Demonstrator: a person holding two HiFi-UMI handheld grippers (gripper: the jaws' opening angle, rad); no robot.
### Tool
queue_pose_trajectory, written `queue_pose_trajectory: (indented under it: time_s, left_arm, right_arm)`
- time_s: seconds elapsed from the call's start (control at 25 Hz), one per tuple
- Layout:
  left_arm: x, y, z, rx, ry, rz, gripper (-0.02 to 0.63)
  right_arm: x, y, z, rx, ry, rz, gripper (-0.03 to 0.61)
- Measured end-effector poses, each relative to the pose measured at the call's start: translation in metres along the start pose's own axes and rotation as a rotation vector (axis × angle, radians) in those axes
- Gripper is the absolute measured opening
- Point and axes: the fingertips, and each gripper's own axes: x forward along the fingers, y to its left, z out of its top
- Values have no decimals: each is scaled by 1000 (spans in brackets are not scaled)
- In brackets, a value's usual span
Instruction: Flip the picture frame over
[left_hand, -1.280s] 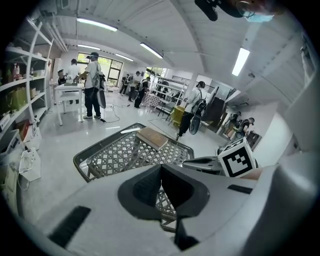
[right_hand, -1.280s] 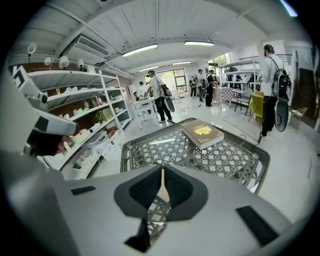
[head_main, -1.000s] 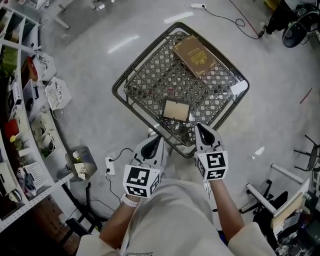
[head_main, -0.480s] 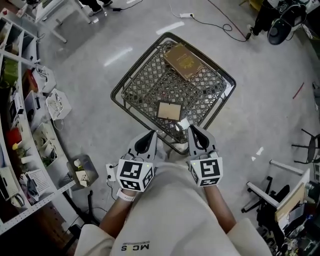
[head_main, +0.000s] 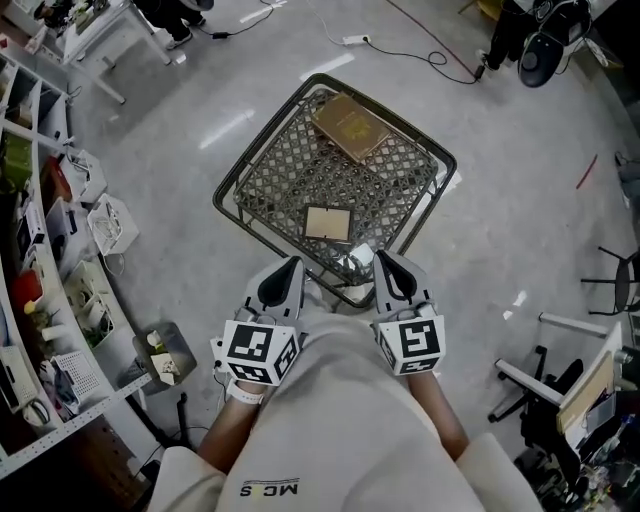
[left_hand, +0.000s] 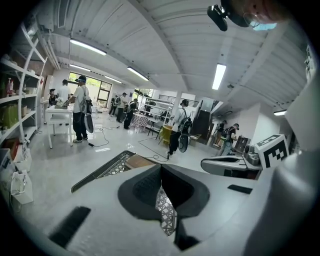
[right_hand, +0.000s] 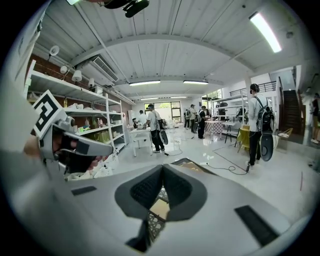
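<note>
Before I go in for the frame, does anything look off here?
Nothing stands out. The picture frame lies flat on the mesh tray near its close corner, and the brown book lies flat at the far corner. The left tool and right tool are shut and empty.

wire basket (head_main: 285, 175) on floor (head_main: 170, 150); inside: picture frame (head_main: 327, 223), brown book (head_main: 349, 126)

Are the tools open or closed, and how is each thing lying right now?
left tool: shut, empty.
right tool: shut, empty.
picture frame: lying flat on the mesh table, untouched.
book: closed, flat at the table's far corner.
</note>
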Motion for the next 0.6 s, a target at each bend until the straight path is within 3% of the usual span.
queue_pose_trajectory:
  time_s: [0.6]
  left_arm:
    - [1,-22,6,21,-29,1,25]
  right_arm:
    - [-16,-12,3,-12,-35,0,18]
